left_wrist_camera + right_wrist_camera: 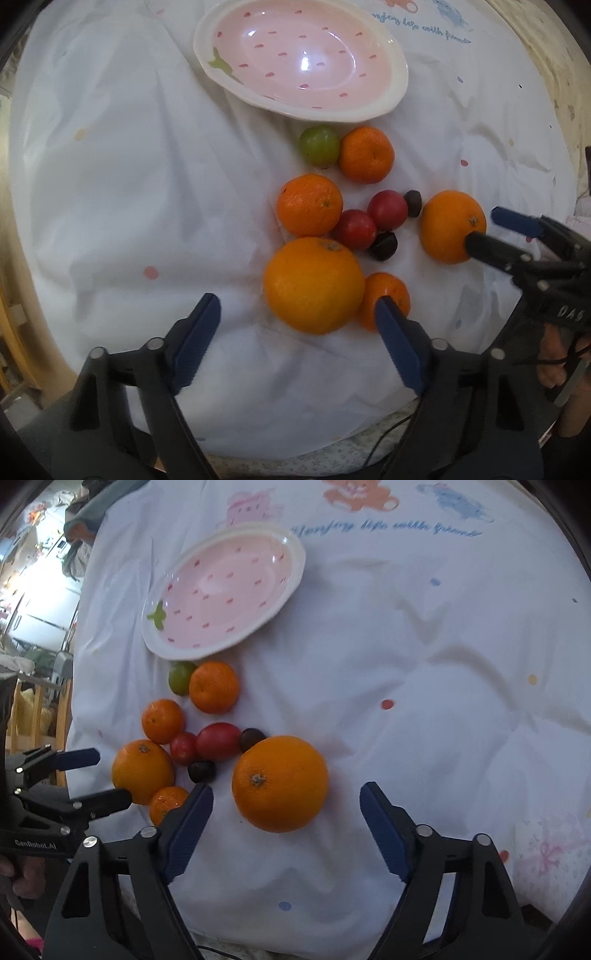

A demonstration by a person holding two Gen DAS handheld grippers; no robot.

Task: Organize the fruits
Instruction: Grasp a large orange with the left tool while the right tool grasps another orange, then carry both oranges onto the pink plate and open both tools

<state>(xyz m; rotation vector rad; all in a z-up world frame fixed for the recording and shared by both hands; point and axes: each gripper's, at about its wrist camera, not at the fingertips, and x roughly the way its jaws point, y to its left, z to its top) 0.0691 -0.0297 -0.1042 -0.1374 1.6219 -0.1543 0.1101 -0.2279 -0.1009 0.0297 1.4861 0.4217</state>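
Left hand-held gripper (295, 325): released, blue-padded fingers (197, 328) spread wide; nothing between them. It hovers low over the near end of the fruit cluster, with the largest orange (314, 284) just ahead of the gap.
Right hand-held gripper (286, 816): released, fingers wide apart, holding nothing. The right-side orange (280, 782) lies just ahead of the gap; contact with the pads cannot be told.
Surface: white cloth (110, 184) with coloured dots, printed bears and blue script, creased.
Plate (391, 107): pink, strawberry-patterned, with a cream rim; lies on the cloth at the far end, beyond the fruit, holding nothing.
Fruit nearest plate: green fruit (319, 145) touching a small orange (365, 155), both just below the plate rim.
Middle group: medium orange (309, 205), two red fruits (355, 229) (388, 209) and two dark fruits (384, 245) (413, 202), packed close together.
Near group: the largest orange touches a small orange (388, 295), which the left gripper's right finger partly hides.
Right-side orange: apart from the cluster, at its right edge.
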